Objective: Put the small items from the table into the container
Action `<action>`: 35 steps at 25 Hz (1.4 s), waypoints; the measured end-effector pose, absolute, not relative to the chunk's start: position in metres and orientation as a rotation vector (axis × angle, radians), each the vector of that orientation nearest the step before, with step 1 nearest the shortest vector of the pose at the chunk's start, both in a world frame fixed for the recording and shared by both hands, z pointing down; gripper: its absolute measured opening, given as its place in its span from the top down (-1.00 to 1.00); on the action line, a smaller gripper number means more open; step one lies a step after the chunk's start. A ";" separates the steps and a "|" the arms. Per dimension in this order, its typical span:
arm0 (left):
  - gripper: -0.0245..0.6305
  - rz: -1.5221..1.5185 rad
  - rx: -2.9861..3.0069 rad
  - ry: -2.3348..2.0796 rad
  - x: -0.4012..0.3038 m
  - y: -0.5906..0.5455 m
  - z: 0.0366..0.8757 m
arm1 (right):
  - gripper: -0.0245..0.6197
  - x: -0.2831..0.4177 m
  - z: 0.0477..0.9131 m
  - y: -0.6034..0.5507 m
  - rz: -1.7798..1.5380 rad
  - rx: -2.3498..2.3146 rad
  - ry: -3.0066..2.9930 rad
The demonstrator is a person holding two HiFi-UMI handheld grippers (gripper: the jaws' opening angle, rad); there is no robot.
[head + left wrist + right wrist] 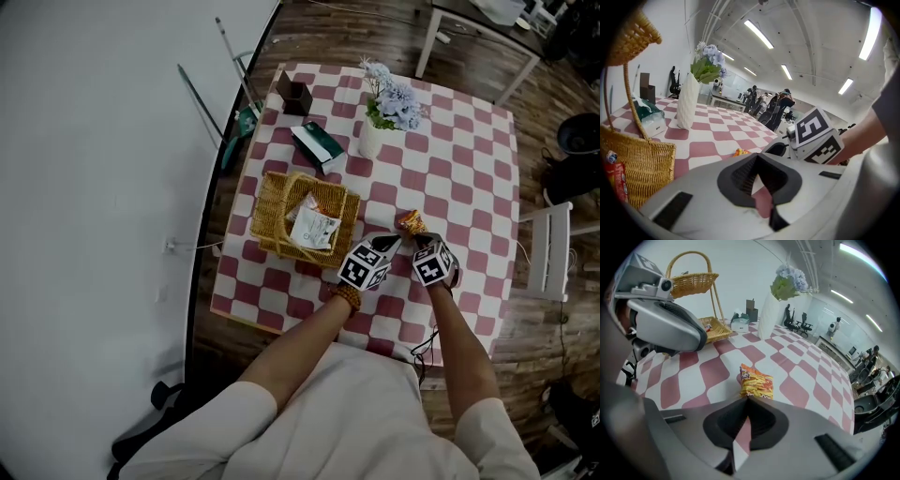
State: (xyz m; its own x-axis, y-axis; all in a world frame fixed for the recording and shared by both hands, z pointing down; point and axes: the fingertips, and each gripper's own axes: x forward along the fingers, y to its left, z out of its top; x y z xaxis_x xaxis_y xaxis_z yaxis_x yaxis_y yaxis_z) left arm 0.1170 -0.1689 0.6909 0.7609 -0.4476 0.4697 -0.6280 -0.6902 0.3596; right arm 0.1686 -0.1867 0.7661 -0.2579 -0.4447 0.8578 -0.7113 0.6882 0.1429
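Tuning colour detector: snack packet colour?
Orange and yellow; the snack packet shows best in the right gripper view.

Side by side, the left gripper (758, 155) sits closed and empty; the right gripper (746, 398), angled down, pinches a snack packet (756, 380) by its edge.

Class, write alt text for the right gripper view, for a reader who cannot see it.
The right hand-held gripper pinches the near edge of an orange snack packet on a checked table. A wicker basket and flower vase stand behind.
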 end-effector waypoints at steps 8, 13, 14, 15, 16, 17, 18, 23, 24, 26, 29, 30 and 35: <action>0.84 0.393 2.532 -0.830 0.112 -0.161 0.642 | 0.86 0.169 0.689 -0.190 0.324 1.059 -2.065; 0.84 0.312 2.612 -0.855 0.105 -0.151 0.585 | 0.86 0.173 0.612 -0.174 0.305 1.172 -2.195; 0.84 0.295 2.636 -0.859 0.104 -0.148 0.571 | 0.86 0.173 0.596 -0.170 0.296 1.192 -2.226; 0.84 0.275 2.660 -0.861 0.103 -0.145 0.556 | 0.86 0.173 0.579 -0.166 0.290 1.213 -2.258; 0.84 0.251 2.683 -0.862 0.102 -0.141 0.540 | 0.86 0.173 0.563 -0.160 0.285 1.234 -2.288; 0.84 0.226 2.706 -0.863 0.100 -0.137 0.524 | 0.86 0.173 0.548 -0.154 0.280 1.254 -2.315; 0.84 0.201 2.728 -0.864 0.099 -0.132 0.509 | 0.86 0.173 0.534 -0.148 0.273 1.272 -2.341; 0.84 0.116 2.831 -0.840 0.093 -0.104 0.442 | 0.86 0.167 0.459 -0.115 0.217 1.349 -2.471; 0.84 0.109 2.852 -0.831 0.093 -0.097 0.430 | 0.86 0.166 0.443 -0.109 0.200 1.362 -2.493; 0.84 0.084 2.890 -0.823 0.092 -0.083 0.405 | 0.86 0.164 0.413 -0.097 0.160 1.391 -2.527; 0.84 -0.006 2.921 -0.848 0.089 -0.064 0.366 | 0.86 0.162 0.377 -0.079 0.113 1.430 -2.577; 0.84 -0.036 2.916 -0.861 0.087 -0.059 0.354 | 0.86 0.161 0.368 -0.073 0.104 1.440 -2.594; 0.84 -0.076 2.922 -0.892 0.083 -0.040 0.324 | 0.86 0.160 0.334 -0.046 0.038 1.482 -2.631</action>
State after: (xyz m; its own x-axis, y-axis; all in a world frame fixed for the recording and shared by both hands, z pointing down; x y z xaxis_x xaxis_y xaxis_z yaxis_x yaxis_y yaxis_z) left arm 0.0832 -0.0397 0.3236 0.8288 -0.5590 -0.0227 -0.5547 -0.8264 0.0964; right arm 0.1600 -0.0456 0.3336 -0.5128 -0.8504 0.1181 -0.8534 0.5199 0.0377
